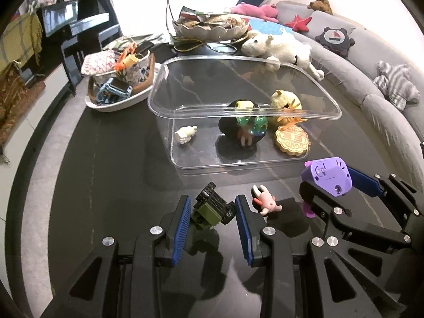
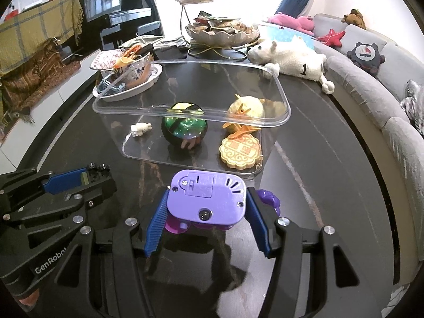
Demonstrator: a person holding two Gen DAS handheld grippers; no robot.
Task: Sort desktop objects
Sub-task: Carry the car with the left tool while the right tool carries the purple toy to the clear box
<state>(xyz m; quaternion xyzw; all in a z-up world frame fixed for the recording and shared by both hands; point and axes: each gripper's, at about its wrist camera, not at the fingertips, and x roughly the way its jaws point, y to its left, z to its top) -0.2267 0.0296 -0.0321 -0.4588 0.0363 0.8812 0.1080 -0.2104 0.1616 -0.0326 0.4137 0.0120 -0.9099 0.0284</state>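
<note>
Bin (image 1: 238,163), clear and open-topped, lies straight ahead of both claws, so we judge lift-and-forward: our left gripper (image 1: 212,209) brackets the green toy truck (image 1: 212,210), contact unclear, and our right gripper (image 2: 206,206) clamps the purple toy (image 2: 206,197)

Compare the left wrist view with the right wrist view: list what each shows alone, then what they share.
Only the left wrist view shows the pink rabbit figure lying on the table and the whole green toy truck between the left gripper pads.

Only the right wrist view shows the purple toy face-on, its speaker slots and lens clear, inside the right gripper.

Both show the clear bin holding the mooncake toy, dark ball and white figurine.
</note>
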